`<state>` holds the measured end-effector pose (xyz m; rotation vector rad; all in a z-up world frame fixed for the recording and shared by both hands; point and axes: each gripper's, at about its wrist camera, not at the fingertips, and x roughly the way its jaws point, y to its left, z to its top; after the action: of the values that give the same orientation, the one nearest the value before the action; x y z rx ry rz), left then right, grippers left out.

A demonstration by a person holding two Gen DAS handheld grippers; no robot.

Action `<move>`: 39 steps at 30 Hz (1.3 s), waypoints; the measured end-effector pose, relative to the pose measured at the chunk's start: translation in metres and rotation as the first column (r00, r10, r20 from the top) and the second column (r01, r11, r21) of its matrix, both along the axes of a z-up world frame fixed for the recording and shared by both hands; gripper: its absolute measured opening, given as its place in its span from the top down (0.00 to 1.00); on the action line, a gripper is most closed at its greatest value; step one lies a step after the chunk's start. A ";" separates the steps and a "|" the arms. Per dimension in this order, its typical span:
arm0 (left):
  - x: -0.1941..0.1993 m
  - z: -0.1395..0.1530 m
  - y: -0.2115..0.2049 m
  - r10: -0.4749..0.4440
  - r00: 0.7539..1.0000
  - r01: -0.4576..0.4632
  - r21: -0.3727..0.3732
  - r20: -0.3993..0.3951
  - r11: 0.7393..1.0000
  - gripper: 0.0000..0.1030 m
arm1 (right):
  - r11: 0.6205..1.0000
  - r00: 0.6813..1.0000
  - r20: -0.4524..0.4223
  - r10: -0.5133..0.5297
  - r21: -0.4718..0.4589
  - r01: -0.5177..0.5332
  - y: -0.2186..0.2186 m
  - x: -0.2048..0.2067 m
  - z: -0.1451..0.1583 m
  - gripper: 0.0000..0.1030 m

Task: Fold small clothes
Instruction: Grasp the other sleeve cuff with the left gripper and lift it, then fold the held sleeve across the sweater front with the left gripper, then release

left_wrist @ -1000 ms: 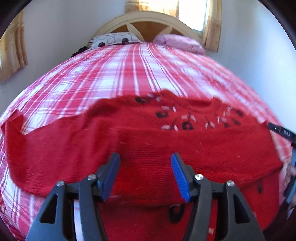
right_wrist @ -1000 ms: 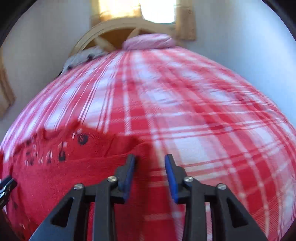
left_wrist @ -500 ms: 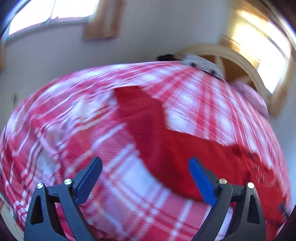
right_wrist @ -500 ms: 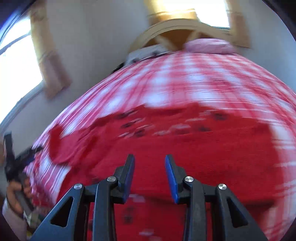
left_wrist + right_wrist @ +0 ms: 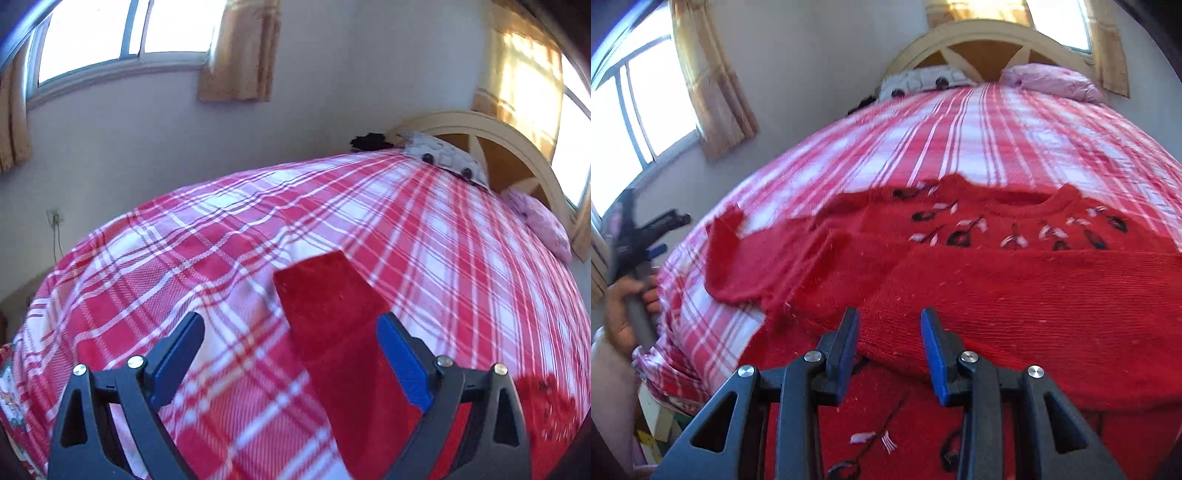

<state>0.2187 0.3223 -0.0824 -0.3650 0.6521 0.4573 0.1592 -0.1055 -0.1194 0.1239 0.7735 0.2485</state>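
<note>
A red knit sweater [image 5: 1015, 288] with black and white flower stitching lies on the plaid bedspread [image 5: 960, 133], its lower part folded up over the chest. Its left sleeve [image 5: 332, 314] lies stretched out flat on the bed. My left gripper [image 5: 291, 354] is wide open and empty, hovering over that sleeve's end; it also shows in the right wrist view [image 5: 646, 236], held in a hand at the bed's left edge. My right gripper [image 5: 888, 347] is open and empty, just above the folded edge of the sweater.
The red and white plaid bedspread [image 5: 184, 266] covers the whole bed. Pillows [image 5: 1052, 79] lie against the arched wooden headboard [image 5: 982, 40]. A wall with curtained windows [image 5: 122, 33] runs along the bed's left side.
My left gripper has swung left from the sweater's body to the left sleeve and opened wider. My right gripper has turned left from the sweater's right edge to face its middle.
</note>
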 end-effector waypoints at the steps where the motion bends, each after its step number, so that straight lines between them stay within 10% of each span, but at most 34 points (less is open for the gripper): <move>1: 0.008 -0.006 0.009 0.012 1.000 -0.012 -0.025 -0.019 1.000 0.10 | 1.000 1.000 0.012 -0.008 0.010 0.008 -0.005 -0.005 0.004 0.65; 5: 0.042 -0.040 0.033 -0.044 0.996 0.029 -0.202 -0.073 0.979 0.29 | 0.998 0.999 0.013 -0.050 0.049 0.050 -0.020 -0.014 0.011 0.65; 10: 0.054 -0.047 0.018 -0.055 0.993 0.046 -0.082 -0.108 0.996 0.31 | 0.995 0.997 0.001 -0.072 0.064 0.072 -0.025 -0.019 0.012 0.65; 14: 0.052 -0.042 0.025 -0.070 0.994 0.060 -0.110 -0.082 0.992 0.92 | 0.995 0.997 -0.013 -0.081 0.066 0.082 -0.024 -0.018 0.009 0.65; 25: -0.004 0.023 0.032 -0.108 0.986 0.133 -0.204 0.130 0.970 0.94 | 0.982 0.989 -0.018 -0.148 0.114 0.149 -0.045 -0.038 0.008 0.65; 33: -0.027 0.079 -0.013 -0.180 0.961 0.194 -0.048 0.211 0.980 0.94 | 0.974 0.986 -0.017 -0.166 0.157 0.167 -0.053 -0.049 0.008 0.65; 39: -0.032 0.104 -0.111 -0.387 0.884 0.376 0.093 0.263 0.922 0.94 | 0.959 0.976 -0.004 -0.218 0.185 0.215 -0.072 -0.057 0.012 0.65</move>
<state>0.1871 0.2113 0.0217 -0.2479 0.4251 0.0365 0.1022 -0.1778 -0.1074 0.3800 0.7126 0.1121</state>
